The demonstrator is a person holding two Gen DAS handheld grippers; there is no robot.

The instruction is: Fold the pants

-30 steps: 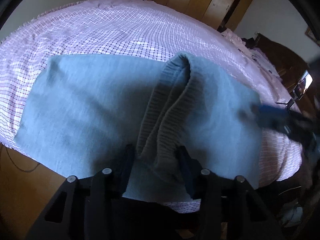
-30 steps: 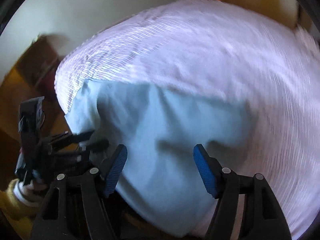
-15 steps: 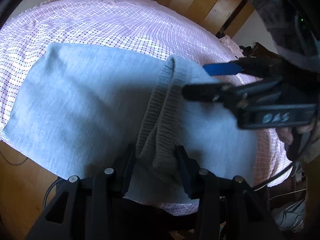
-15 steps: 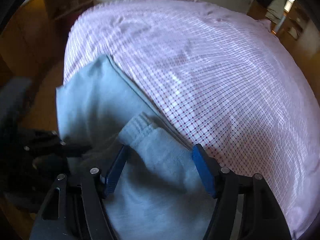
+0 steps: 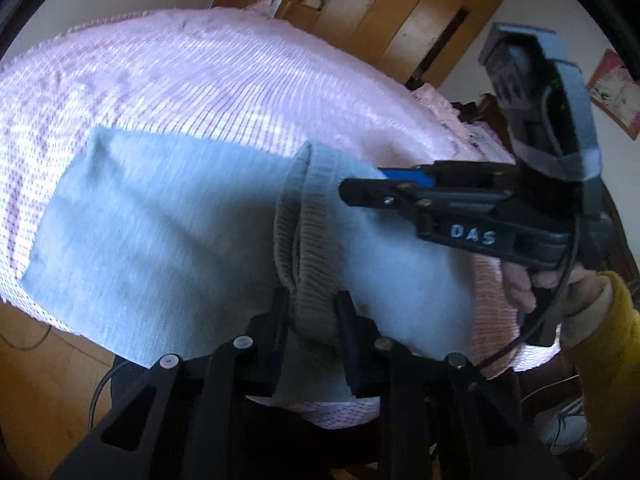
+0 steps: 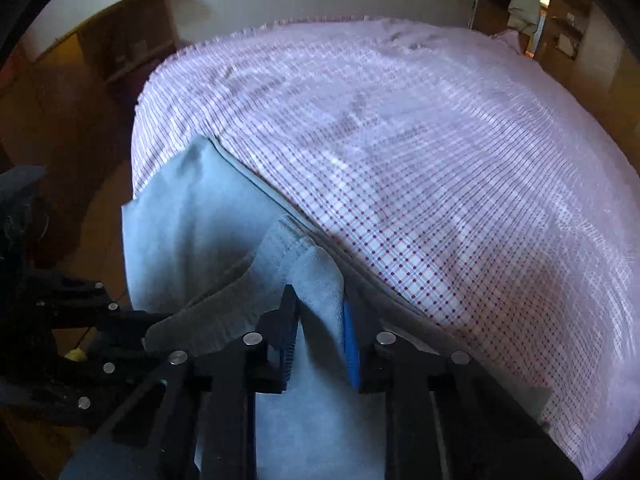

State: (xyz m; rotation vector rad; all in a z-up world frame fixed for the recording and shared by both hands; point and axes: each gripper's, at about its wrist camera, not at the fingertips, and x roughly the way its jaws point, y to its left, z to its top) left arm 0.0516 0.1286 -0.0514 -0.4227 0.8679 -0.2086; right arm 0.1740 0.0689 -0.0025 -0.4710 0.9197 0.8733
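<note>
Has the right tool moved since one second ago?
Yes. The right tool came in from the bed's edge and shut on the pants.

Light-blue pants (image 5: 168, 216), pink-checked bedsheet (image 6: 440, 152)

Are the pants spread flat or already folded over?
Partly folded: the pants lie doubled on the bed, ribbed waistband bunched upward in the left gripper.

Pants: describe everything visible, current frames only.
The light blue-grey knit pants look like soft fleece with a ribbed waistband. They lie folded on the pink checked bedsheet, near its edge. The left tongs clamp the bunched waistband; the right tongs pinch another fold of fabric.
</note>
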